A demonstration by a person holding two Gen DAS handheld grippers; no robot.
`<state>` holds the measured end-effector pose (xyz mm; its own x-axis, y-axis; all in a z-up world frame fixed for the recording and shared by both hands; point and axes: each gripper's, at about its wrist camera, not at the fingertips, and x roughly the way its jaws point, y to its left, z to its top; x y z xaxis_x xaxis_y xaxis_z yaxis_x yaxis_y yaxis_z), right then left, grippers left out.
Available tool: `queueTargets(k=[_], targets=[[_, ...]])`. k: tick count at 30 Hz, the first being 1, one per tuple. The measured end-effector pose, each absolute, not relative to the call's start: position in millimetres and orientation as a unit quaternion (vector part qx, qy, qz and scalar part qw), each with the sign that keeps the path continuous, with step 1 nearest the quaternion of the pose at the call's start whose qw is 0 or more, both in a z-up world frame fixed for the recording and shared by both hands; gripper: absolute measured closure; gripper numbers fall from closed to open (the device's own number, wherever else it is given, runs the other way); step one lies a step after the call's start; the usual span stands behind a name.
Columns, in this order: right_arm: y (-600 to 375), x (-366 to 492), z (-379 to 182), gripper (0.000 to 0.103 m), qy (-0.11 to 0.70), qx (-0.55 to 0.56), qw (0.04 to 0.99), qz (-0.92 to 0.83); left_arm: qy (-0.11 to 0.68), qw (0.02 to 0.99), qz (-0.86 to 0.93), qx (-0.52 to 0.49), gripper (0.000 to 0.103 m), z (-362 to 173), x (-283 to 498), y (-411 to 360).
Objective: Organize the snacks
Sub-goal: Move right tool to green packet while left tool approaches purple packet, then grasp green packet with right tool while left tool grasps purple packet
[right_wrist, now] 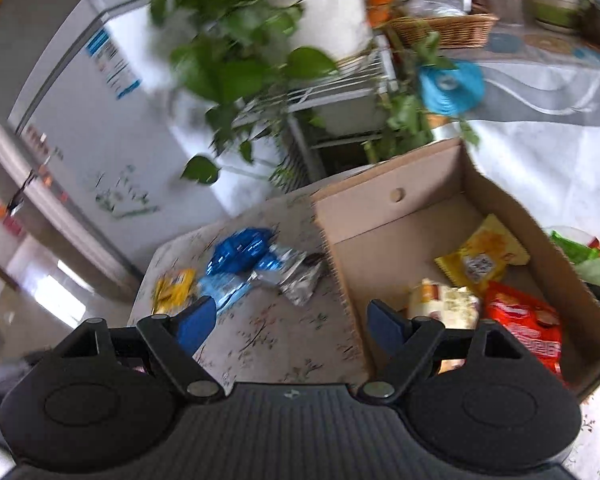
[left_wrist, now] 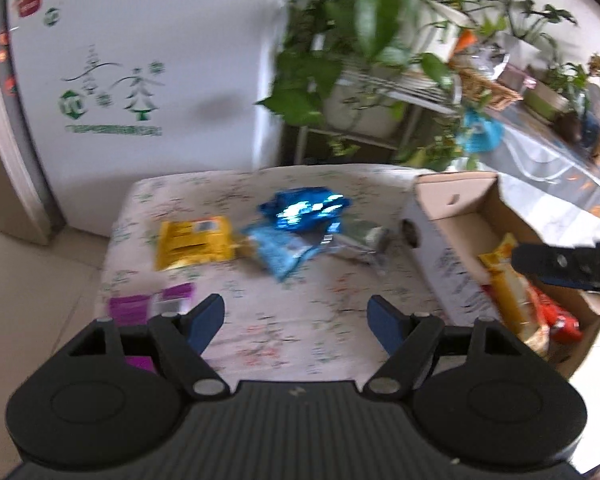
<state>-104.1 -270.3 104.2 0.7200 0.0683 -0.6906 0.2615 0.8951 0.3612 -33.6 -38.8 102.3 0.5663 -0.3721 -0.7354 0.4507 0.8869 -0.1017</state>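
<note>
Purple packet (left_wrist: 150, 306) — half hidden behind left hand-held gripper (left_wrist: 296, 316).

A lived-in home: a white refrigerator (left_wrist: 140, 80) with stickers, trailing potted houseplants (left_wrist: 360, 40) on a rack, a wicker basket (right_wrist: 444, 28).

No print here can be read.
Fridge (left_wrist: 140, 80) stickers and snack packets ahead of the grippers show lettering too blurred to read.
</note>
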Motion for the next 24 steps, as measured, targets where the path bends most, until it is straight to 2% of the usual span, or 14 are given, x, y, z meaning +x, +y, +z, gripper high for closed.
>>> queueTargets(k=[14,24], targets=[[-203.1,-92.3,77.7,0.016,0.43,0.097,0.894,0.082,0.46,0.878,-0.13,0.022,0.021,61.5,13.1,33.1],[-167.3,-93.7,44.2,0.016,0.485,0.001,0.862,0.144,0.497,0.861,-0.104,0.002,0.021,30.7,31.2,46.8]])
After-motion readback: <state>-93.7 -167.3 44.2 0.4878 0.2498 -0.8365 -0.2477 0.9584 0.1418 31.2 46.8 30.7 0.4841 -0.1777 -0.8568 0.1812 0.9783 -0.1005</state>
